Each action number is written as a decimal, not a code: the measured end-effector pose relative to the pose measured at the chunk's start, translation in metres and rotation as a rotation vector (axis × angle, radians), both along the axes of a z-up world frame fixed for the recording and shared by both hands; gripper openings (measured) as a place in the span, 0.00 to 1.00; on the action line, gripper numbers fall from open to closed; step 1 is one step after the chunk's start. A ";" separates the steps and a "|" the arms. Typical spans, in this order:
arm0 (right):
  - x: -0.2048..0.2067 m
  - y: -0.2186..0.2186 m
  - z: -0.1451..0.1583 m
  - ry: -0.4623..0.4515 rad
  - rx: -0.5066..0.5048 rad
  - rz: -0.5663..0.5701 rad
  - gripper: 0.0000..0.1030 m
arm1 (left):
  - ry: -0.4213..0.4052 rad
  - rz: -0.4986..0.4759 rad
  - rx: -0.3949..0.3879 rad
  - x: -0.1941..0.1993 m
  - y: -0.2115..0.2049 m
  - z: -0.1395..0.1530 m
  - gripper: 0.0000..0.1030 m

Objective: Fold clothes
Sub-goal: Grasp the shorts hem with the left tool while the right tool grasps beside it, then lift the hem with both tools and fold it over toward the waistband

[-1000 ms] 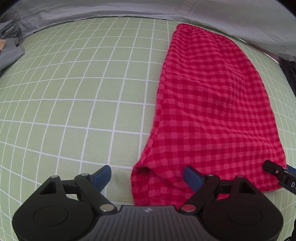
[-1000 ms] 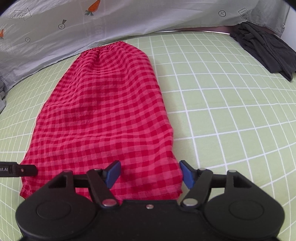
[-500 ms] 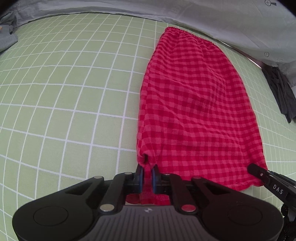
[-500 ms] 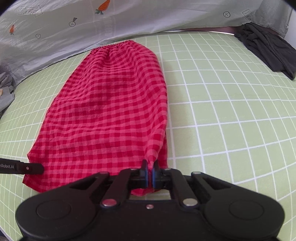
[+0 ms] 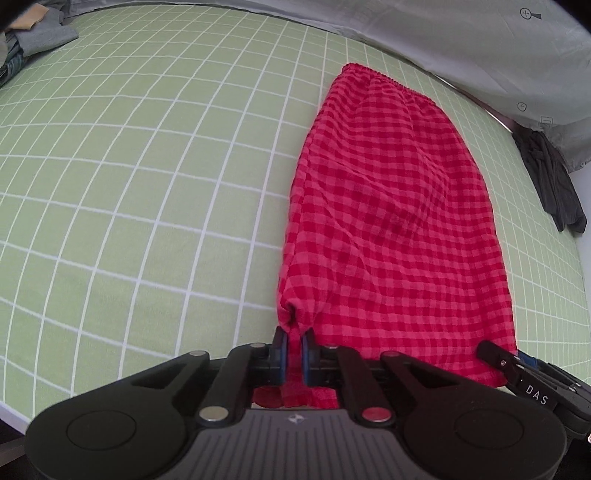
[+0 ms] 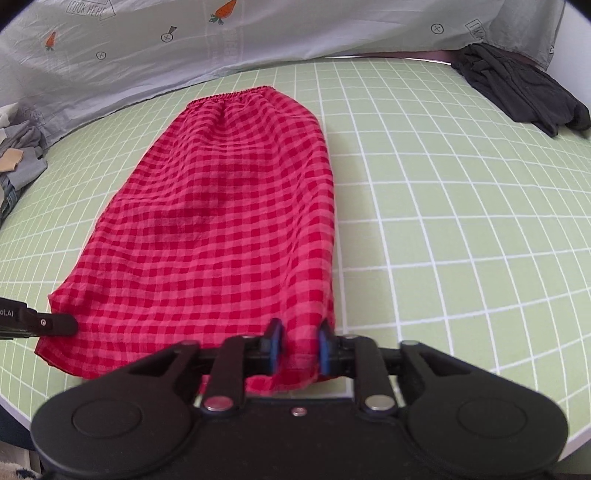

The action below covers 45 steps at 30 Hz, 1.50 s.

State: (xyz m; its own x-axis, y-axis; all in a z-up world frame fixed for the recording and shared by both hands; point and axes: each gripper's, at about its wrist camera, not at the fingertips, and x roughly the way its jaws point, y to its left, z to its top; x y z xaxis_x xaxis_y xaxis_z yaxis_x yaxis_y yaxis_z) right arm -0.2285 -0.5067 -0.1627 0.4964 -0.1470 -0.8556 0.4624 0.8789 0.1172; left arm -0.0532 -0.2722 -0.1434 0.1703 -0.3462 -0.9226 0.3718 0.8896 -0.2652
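Observation:
A red checked skirt (image 5: pixel 391 229) lies flat on a green grid mat (image 5: pixel 147 184), its elastic waistband at the far end. My left gripper (image 5: pixel 292 354) is shut on the near left corner of its hem. In the right wrist view the skirt (image 6: pixel 221 229) runs away from me, and my right gripper (image 6: pixel 297 349) holds the near right corner of the hem, its jaws a little apart with cloth bunched between them. Each gripper's tip shows at the edge of the other's view.
A dark garment (image 6: pixel 517 88) lies at the mat's far right. A pile of grey clothes (image 6: pixel 18 162) sits at the far left. A grey printed sheet (image 6: pixel 258 33) hangs behind the mat. The mat's near edge (image 6: pixel 535 432) is just below my grippers.
Both grippers closed on the hem corners a half second ago. The hem has since lifted slightly, and the right jaws now stand a little wider with more cloth between them.

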 end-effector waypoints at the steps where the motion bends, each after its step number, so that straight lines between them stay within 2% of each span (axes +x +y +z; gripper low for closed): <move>1: -0.002 0.003 -0.002 0.004 -0.006 0.002 0.41 | 0.008 0.001 0.004 0.000 0.002 -0.002 0.09; 3: -0.006 0.008 -0.008 0.018 -0.025 0.005 0.43 | 0.022 0.008 0.012 -0.001 0.001 -0.007 0.09; 4: -0.007 0.010 -0.011 0.028 -0.037 0.006 0.49 | 0.028 0.012 0.016 0.000 0.002 -0.009 0.09; 9: -0.008 0.010 -0.023 0.060 -0.090 -0.006 0.69 | 0.038 0.013 0.030 -0.002 -0.004 -0.012 0.12; 13: -0.011 0.001 -0.026 0.051 -0.055 -0.025 0.71 | 0.047 0.017 0.034 -0.002 -0.013 -0.014 0.12; 14: -0.012 0.001 -0.026 0.047 -0.056 -0.019 0.69 | 0.048 0.013 0.031 -0.003 -0.013 -0.013 0.11; 15: -0.013 0.001 -0.025 0.043 -0.058 -0.013 0.60 | 0.049 0.010 0.028 -0.004 -0.013 -0.013 0.11; 16: -0.014 0.005 -0.024 0.039 -0.062 -0.003 0.44 | 0.052 0.008 0.025 -0.002 -0.016 -0.012 0.11; 17: -0.015 0.008 -0.022 0.034 -0.066 0.007 0.35 | 0.054 0.007 0.015 -0.002 -0.015 -0.012 0.10; 18: -0.015 0.008 -0.022 0.028 -0.042 0.014 0.18 | 0.056 0.006 0.005 -0.001 -0.015 -0.011 0.08; 19: -0.015 0.008 -0.021 0.023 -0.018 0.021 0.09 | 0.058 0.007 -0.005 0.000 -0.015 -0.010 0.07; 23: -0.006 0.004 0.003 -0.060 -0.023 0.019 0.05 | 0.039 0.037 -0.059 0.003 -0.006 0.006 0.06; 27: 0.002 0.000 0.026 -0.144 -0.029 0.016 0.05 | -0.015 0.060 -0.140 0.013 -0.009 0.034 0.06; 32: 0.012 -0.005 0.056 -0.248 -0.037 0.013 0.05 | -0.101 0.072 -0.205 0.042 -0.026 0.071 0.05; 35: 0.033 -0.016 0.072 -0.294 -0.052 0.013 0.05 | -0.138 0.085 -0.238 0.062 -0.037 0.086 0.06; 42: 0.081 -0.040 0.092 -0.359 -0.076 0.017 0.05 | -0.169 0.122 -0.266 0.109 -0.053 0.096 0.06; 45: 0.103 -0.048 0.088 -0.355 -0.073 0.027 0.05 | -0.142 0.139 -0.252 0.127 -0.057 0.082 0.06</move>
State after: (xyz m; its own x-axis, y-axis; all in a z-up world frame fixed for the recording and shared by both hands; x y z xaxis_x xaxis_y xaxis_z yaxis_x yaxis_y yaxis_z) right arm -0.1253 -0.5551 -0.0743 0.7654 -0.1839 -0.6167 0.3804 0.9022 0.2032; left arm 0.0734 -0.3291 -0.0615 0.3528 -0.5253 -0.7744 0.3008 0.8473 -0.4377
